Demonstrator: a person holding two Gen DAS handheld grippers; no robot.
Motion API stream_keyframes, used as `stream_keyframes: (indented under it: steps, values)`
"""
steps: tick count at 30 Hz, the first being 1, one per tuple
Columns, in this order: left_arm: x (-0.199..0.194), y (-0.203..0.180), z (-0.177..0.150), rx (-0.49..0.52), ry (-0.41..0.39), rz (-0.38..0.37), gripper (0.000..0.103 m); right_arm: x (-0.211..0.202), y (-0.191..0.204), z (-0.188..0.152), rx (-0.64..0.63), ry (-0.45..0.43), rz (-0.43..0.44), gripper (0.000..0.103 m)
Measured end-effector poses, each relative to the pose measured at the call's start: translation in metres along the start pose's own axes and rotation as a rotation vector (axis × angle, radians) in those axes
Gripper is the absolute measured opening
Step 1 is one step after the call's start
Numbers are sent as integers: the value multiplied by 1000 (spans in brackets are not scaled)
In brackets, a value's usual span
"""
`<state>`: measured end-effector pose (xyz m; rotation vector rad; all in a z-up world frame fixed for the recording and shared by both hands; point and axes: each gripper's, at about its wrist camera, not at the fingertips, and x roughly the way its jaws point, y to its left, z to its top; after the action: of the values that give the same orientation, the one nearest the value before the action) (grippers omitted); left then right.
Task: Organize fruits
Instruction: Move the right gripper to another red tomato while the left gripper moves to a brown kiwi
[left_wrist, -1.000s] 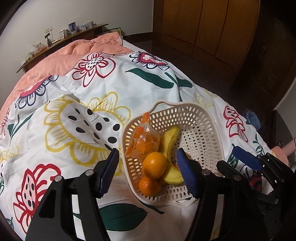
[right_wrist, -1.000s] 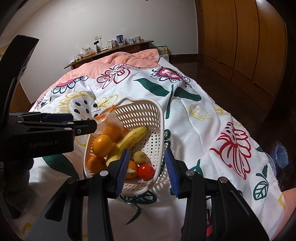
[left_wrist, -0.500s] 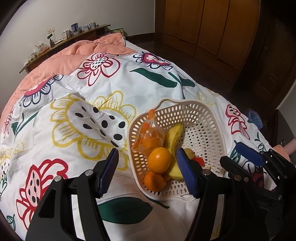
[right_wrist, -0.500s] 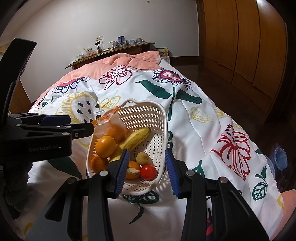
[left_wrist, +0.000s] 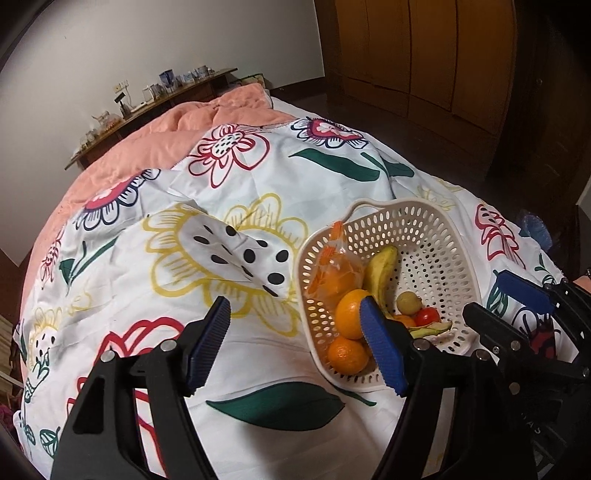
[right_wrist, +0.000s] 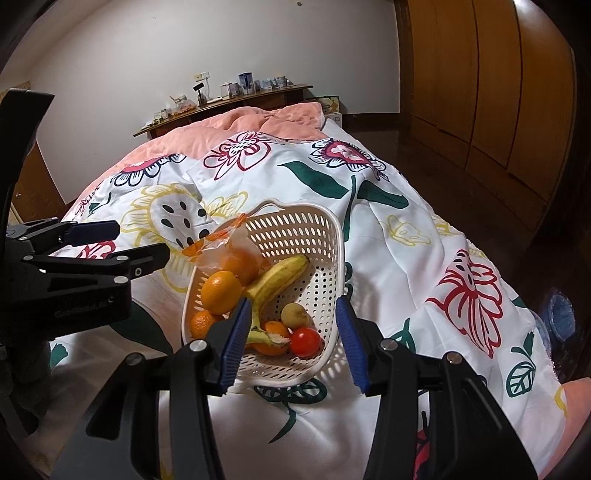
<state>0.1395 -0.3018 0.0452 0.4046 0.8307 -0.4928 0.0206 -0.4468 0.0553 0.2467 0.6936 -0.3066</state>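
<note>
1. Underneath everything, a bed (right_wrist: 424, 221) spreads out beneath a flowered duvet (left_wrist: 258, 192).
2. On the duvet sits a white perforated basket (right_wrist: 325, 236).
3. Both claws hover above its near rim, left claw (left_wrist: 295, 350) and right claw (right_wrist: 291, 343), each spread wide and holding nothing.
4. Inside lie a banana (right_wrist: 277, 280), a bagged orange (right_wrist: 240, 262), loose oranges (right_wrist: 221, 291), a brownish-green fruit (right_wrist: 294, 315) and a tomato (right_wrist: 304, 341).
</note>
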Motion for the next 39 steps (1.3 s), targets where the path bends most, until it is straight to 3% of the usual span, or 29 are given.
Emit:
stream_keyframes:
  steps: [7,9,11,26,30,39]
  values:
    - [-16,2,-5,22,-43,56,80,-2,7,0,-4,0,9,49]
    - [-20,3,-6,28,-58,72,81,-4,8,0,-3,-3,14,62]
    - [-25,4,-8,32,-69,88,81,-6,8,1,1,-12,19,65]
    - [-61,24,-25,19,-160,206,82,-15,28,4,-27,-17,47,66]
    - [-71,31,-30,10,-184,222,88,-17,35,4,-36,-18,56,66]
    - [-86,41,-42,0,-216,254,88,-24,54,5,-69,-20,68,66]
